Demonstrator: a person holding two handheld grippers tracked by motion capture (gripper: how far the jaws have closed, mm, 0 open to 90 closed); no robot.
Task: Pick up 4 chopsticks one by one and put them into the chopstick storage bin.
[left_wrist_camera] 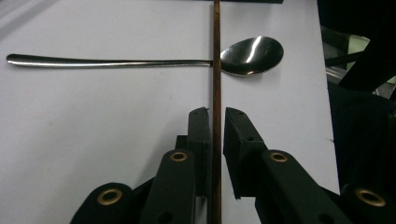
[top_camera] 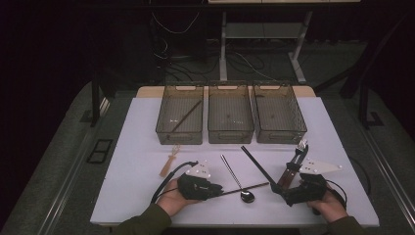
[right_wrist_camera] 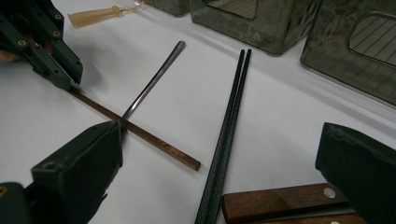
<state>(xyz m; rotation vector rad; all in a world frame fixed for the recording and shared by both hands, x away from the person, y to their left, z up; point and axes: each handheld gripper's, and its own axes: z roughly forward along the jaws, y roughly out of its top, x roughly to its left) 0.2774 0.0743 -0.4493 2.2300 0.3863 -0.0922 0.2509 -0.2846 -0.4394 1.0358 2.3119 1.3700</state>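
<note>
my left claw [left_wrist_camera: 215, 116] is clamped on the brown chopstick [left_wrist_camera: 216, 56] – it runs straight ahead along the jaws, lying on the table across the spoon [left_wrist_camera: 140, 58]; right claw [right_wrist_camera: 219, 182] gapes wide, farther off.

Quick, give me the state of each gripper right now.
Left gripper: shut on the brown chopstick, which crosses over the spoon.
Right gripper: open, holding nothing, jaws wide apart above the wooden-handled cutlery.
</note>
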